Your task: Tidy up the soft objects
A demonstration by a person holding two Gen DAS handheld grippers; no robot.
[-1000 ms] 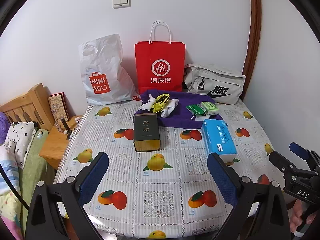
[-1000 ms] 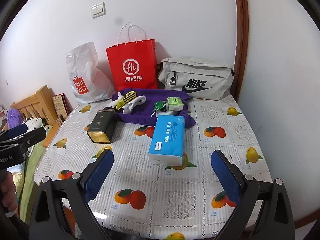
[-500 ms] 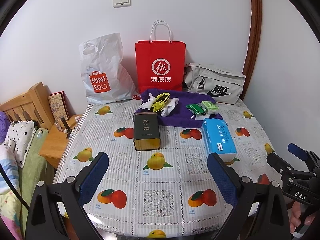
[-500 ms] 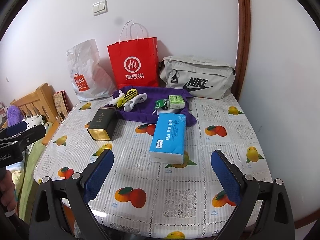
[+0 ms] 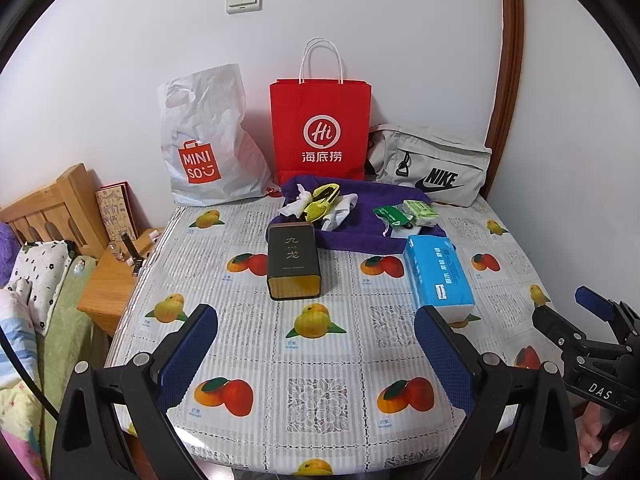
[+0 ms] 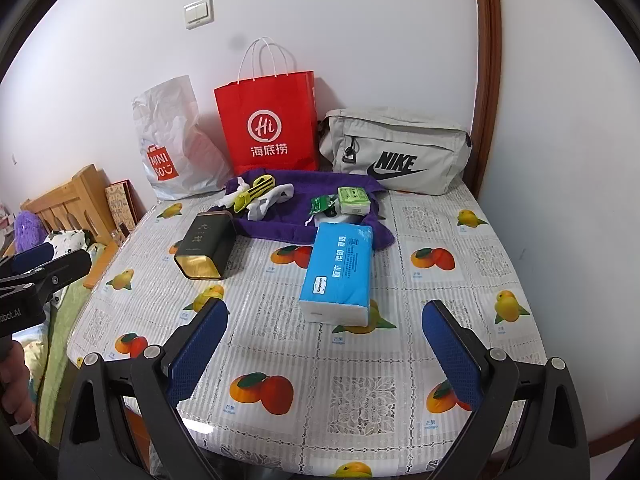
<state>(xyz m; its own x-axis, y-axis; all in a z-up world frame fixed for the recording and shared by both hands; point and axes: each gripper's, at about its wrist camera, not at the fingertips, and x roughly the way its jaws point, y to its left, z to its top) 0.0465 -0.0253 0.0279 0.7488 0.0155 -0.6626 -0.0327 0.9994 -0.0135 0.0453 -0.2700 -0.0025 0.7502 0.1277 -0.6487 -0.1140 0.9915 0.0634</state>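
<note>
Table (image 5: 340, 344) under fruit-print cover, dark tin (image 5: 294, 261) lying centre, blue tissue pack (image 5: 438, 276) right, purple cloth (image 5: 360, 224) beyond, white bag (image 5: 208, 140), red bag (image 5: 320, 128), grey bag (image 5: 432, 164) along far edge.

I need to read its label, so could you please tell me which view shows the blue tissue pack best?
The right wrist view: the blue tissue pack lies near the centre there, its printed top and white end both plain. The left wrist view shows the same pack off to the right, and the left tongs' right finger hides its near corner.
</note>
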